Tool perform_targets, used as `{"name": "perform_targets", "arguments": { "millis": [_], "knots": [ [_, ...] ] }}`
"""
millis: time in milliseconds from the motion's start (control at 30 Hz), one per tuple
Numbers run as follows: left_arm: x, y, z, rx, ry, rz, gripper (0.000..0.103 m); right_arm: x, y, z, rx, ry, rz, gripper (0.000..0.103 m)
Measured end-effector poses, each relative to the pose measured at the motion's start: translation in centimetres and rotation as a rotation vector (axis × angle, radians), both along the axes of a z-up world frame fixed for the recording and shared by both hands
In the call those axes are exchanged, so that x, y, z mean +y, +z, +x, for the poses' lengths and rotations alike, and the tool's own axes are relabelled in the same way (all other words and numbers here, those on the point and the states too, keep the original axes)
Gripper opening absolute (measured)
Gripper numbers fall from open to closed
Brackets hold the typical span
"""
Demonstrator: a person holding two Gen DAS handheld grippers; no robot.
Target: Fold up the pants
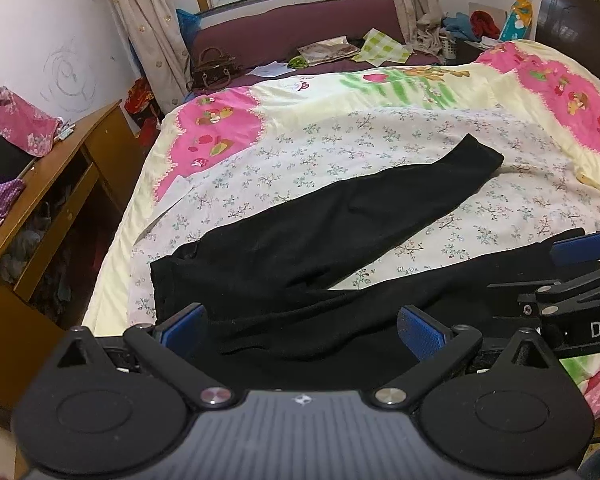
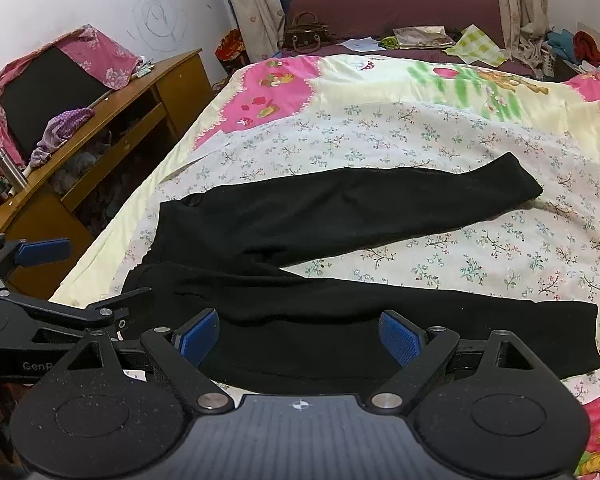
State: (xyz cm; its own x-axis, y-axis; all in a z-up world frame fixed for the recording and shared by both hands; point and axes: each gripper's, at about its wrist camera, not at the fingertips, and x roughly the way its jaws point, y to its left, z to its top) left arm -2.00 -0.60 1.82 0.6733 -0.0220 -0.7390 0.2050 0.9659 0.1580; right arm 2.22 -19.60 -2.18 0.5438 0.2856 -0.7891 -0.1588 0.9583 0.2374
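Black pants (image 1: 300, 240) lie flat on the floral sheet (image 1: 380, 148) of a bed, with the waist to the left and the two legs splayed in a V toward the right. In the right wrist view the far leg (image 2: 360, 204) and the near leg (image 2: 380, 316) are both fully visible. My left gripper (image 1: 302, 330) is open, hovering over the near leg close to the waist. Just to its right, my right gripper (image 2: 299, 336) is open over the near leg. Each gripper shows in the other's view: the right gripper (image 1: 548, 268) and the left gripper (image 2: 88, 272). Nothing lies between any fingers.
A wooden desk (image 2: 172, 72) with a cloth-draped dark screen (image 2: 48, 92) stands along the bed's left side. A pink cartoon quilt (image 1: 220, 128) covers the far part of the bed. Beyond it, a purple window seat holds a handbag (image 1: 212, 68) and papers. A dark headboard (image 1: 572, 16) is at far right.
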Motion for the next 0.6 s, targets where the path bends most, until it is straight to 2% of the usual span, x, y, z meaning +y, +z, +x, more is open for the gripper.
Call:
{"name": "perform_targets", "arguments": {
  "millis": [600],
  "knots": [
    [-0.21,0.11,-0.32,-0.001,-0.018,0.002,0.103,0.04,0.15,-0.35,-0.007,0.0,-0.01,0.071]
  ]
}}
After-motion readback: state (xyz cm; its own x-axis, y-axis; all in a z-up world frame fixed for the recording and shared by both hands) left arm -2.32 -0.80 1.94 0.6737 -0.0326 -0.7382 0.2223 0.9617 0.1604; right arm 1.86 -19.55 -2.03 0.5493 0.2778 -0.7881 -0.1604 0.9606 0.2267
